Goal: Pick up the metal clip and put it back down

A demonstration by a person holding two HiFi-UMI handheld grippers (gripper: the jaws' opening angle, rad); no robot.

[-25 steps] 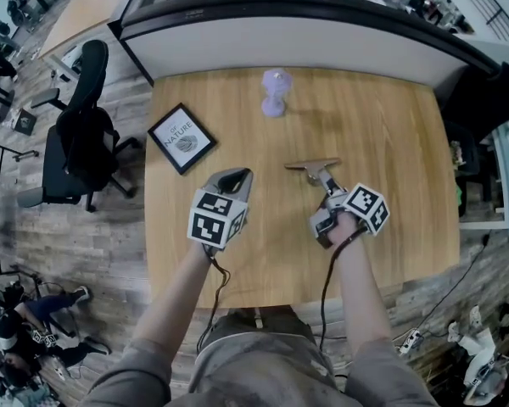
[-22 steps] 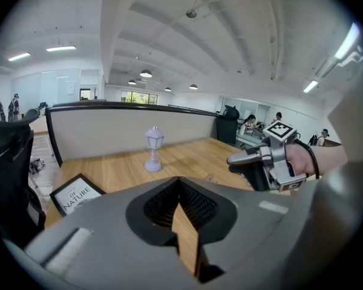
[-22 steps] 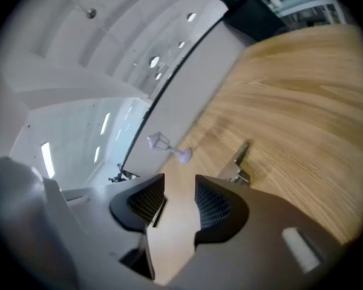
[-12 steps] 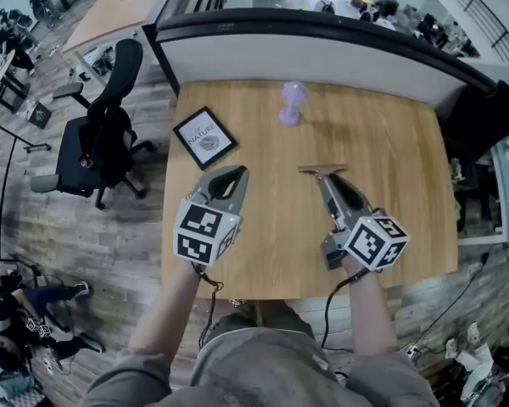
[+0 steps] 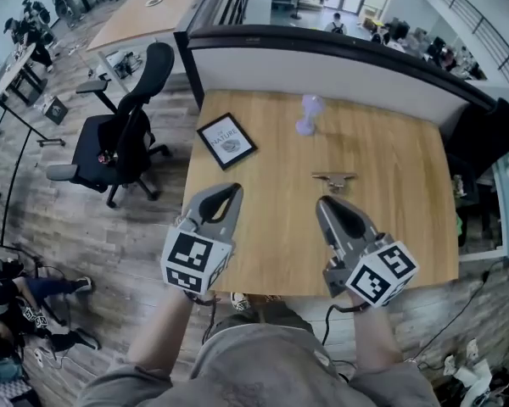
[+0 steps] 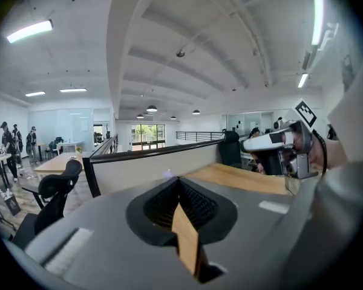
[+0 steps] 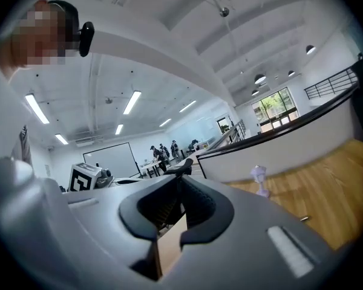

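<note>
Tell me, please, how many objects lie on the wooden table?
3: the framed picture near the far left corner of the table, the small purple object at its far edge, the metal clip right of centre. More could hide at the covered near edge.

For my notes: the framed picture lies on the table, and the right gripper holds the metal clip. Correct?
No: the head view shows the metal clip lying on the table; the right gripper has just been closing its jaws on nothing. The framed picture is right.

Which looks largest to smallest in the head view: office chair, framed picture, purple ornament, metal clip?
1. office chair
2. framed picture
3. purple ornament and metal clip: about alike, so left unranked.
</note>
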